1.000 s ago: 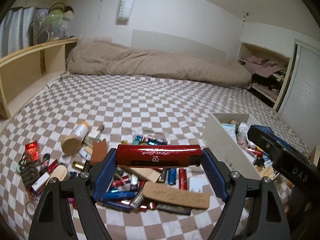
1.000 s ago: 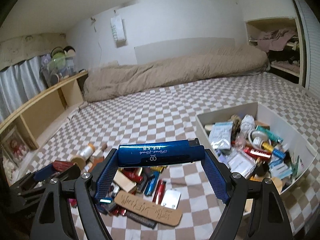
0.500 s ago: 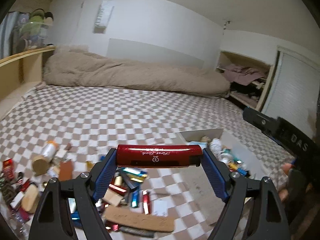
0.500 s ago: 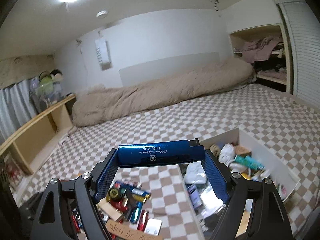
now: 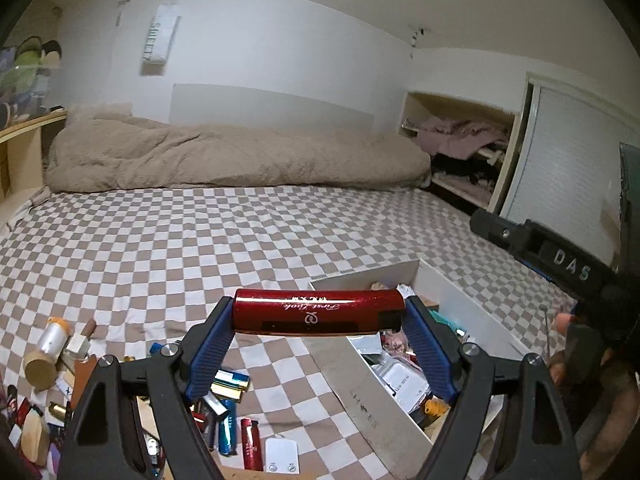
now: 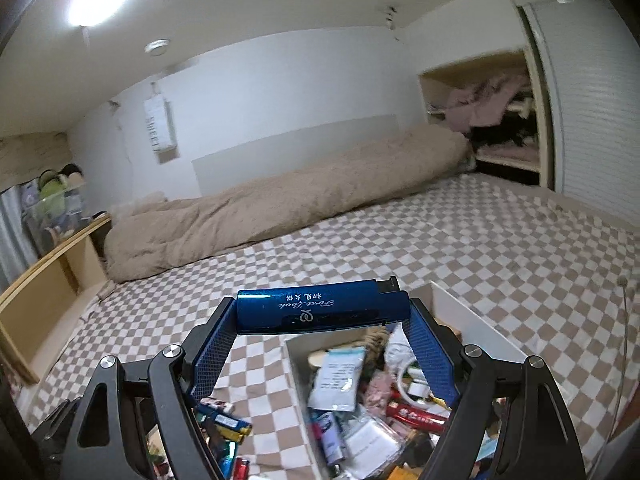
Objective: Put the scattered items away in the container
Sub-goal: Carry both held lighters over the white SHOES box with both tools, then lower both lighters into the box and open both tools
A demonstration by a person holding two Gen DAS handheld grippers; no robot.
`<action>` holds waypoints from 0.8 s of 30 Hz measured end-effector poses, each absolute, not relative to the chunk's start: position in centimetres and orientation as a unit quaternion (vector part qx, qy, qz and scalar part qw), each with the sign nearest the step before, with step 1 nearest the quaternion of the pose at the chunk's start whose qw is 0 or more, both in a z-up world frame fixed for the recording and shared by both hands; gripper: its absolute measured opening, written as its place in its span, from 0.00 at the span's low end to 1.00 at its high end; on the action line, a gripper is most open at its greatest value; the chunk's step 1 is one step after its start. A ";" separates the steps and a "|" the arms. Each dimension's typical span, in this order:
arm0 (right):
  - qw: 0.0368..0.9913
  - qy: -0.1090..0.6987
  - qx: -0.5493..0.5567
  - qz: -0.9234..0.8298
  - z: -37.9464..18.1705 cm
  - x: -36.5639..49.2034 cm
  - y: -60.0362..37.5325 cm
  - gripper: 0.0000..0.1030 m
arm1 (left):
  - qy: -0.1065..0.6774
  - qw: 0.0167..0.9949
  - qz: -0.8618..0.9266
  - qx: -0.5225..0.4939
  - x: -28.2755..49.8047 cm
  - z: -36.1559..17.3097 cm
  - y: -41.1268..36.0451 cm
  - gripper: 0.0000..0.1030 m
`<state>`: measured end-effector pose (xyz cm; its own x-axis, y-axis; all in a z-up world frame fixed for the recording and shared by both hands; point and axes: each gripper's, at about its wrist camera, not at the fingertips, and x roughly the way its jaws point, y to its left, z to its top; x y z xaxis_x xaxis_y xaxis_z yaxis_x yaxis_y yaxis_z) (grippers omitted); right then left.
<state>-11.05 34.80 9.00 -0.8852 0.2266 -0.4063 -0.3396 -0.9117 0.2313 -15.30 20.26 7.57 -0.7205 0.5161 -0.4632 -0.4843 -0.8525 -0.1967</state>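
Observation:
My left gripper (image 5: 319, 314) is shut on a red lighter (image 5: 318, 312) held crosswise between its blue pads, above the left wall of the white box (image 5: 362, 392). My right gripper (image 6: 322, 312) is shut on a blue lighter (image 6: 320, 311) held the same way, over the near end of the white box (image 6: 472, 318), which holds several packets and tubes. Scattered lighters (image 5: 232, 426) and small items lie on the checkered bedspread to the left of the box. The right gripper's black body (image 5: 560, 258) shows at the right edge of the left wrist view.
A beige rolled duvet (image 5: 224, 160) lies along the far wall. A wooden shelf unit (image 6: 44, 280) runs down the left side. An open closet (image 5: 460, 148) with clothes is at the far right. A bottle with a cork-coloured cap (image 5: 46, 350) lies left of the pile.
Both grippers have carried their lighters to the right and a little up, from over the scattered pile to over the white box. The grips are unchanged.

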 end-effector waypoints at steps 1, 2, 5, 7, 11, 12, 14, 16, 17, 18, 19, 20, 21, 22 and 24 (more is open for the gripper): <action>0.152 0.152 -0.193 0.957 8.6 -11.2 35.2 0.81 | -0.028 0.273 0.925 -0.261 -15.4 7.4 20.7 0.81; 0.158 0.156 -0.200 0.954 8.0 -11.4 35.7 0.81 | -0.025 0.277 0.923 -0.265 -15.5 7.1 21.1 0.81; 0.175 0.171 -0.219 0.944 6.5 -11.7 37.2 0.81 | -0.017 0.286 0.918 -0.272 -15.9 6.4 22.4 0.81; 0.191 0.178 -0.228 0.938 5.8 -11.9 38.2 0.81 | -0.011 0.288 0.917 -0.277 -16.1 6.0 23.1 0.81; 0.204 0.215 -0.242 0.924 4.4 -11.6 40.3 0.81 | -0.003 0.293 0.911 -0.290 -16.6 5.2 24.0 0.81; 0.206 0.229 -0.243 0.920 3.9 -11.5 40.9 0.81 | -0.002 0.294 0.910 -0.293 -16.7 5.1 24.2 0.81; 0.215 0.246 -0.251 0.911 3.1 -11.6 42.0 0.81 | 0.000 0.296 0.908 -0.298 -16.7 4.7 24.5 0.81; 0.228 0.258 -0.260 0.902 2.3 -11.6 43.0 0.81 | 0.003 0.296 0.907 -0.300 -16.6 4.4 24.8 0.81; 0.235 0.266 -0.266 0.896 1.8 -11.6 43.5 0.81 | 0.005 0.298 0.906 -0.301 -16.6 4.2 25.0 0.81; 0.240 0.275 -0.271 0.891 1.3 -11.6 44.1 0.81 | 0.005 0.300 0.905 -0.302 -16.6 4.1 25.1 0.81; 0.245 0.285 -0.274 0.885 0.9 -11.5 44.5 0.81 | 0.003 0.302 0.903 -0.304 -16.7 3.9 25.2 0.81; 0.252 0.295 -0.278 0.879 0.4 -11.4 45.1 0.81 | 0.000 0.306 0.901 -0.308 -16.8 3.8 25.5 0.81; 0.260 0.305 -0.282 0.872 0.0 -11.3 45.5 0.81 | -0.001 0.309 0.899 -0.310 -16.8 3.6 25.6 0.81; 0.263 0.310 -0.283 0.868 -0.2 -11.3 45.7 0.81 | -0.001 0.311 0.898 -0.313 -16.9 3.5 25.8 0.81; 0.271 0.324 -0.286 0.860 -0.7 -11.1 46.3 0.81 | 0.002 0.313 0.896 -0.315 -17.1 3.2 26.4 0.81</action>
